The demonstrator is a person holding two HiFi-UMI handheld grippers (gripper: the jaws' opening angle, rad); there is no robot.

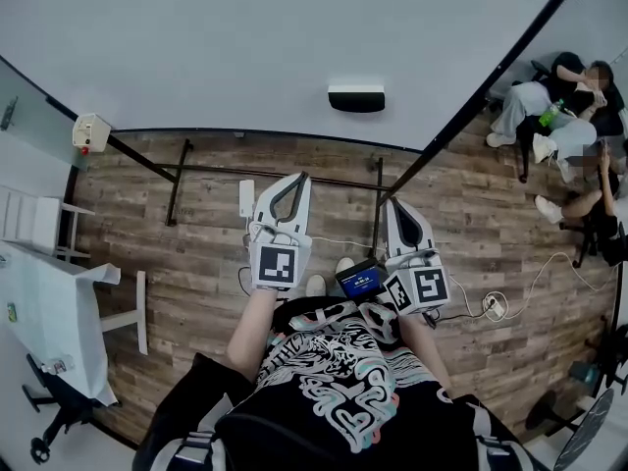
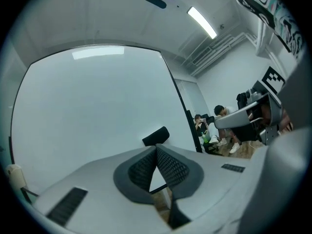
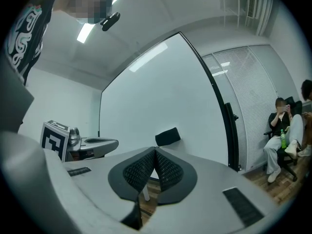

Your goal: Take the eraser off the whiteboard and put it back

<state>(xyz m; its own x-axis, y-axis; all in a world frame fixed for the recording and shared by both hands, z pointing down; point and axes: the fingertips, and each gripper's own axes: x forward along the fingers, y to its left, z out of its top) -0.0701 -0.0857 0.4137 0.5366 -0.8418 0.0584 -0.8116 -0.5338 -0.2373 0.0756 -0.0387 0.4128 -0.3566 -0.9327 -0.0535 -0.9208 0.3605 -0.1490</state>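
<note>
Closest in, the left tool, a grey two-jaw gripper with black ribbed pads, has its pads pressed together with nothing between them. The right tool, of the same make, is also pressed together and empty. Both are held level in front of the person's black patterned shirt, side by side and pointing at the board. Below them lies the brown wood-plank floor, crossed by the thin black metal frame of the board's stand. Beyond stands the large white whiteboard. The black rectangular eraser sits on its face, well apart from both tools and roughly ahead of the gap between them. Farthest off, seated people are at the room's right edge.

An eraser on the board with both tools empty fits two stages: either it is yet to be lifted, or it is back on the board after being lifted. The pictures do not settle which. As I judge it, any grip on it goes best with the jaws spread wider than its short side, brought square to the board and closed across the narrow body. The pull should be straight off the face so it does not scrape. Setting it back calls for flat, full contact before release.
</note>
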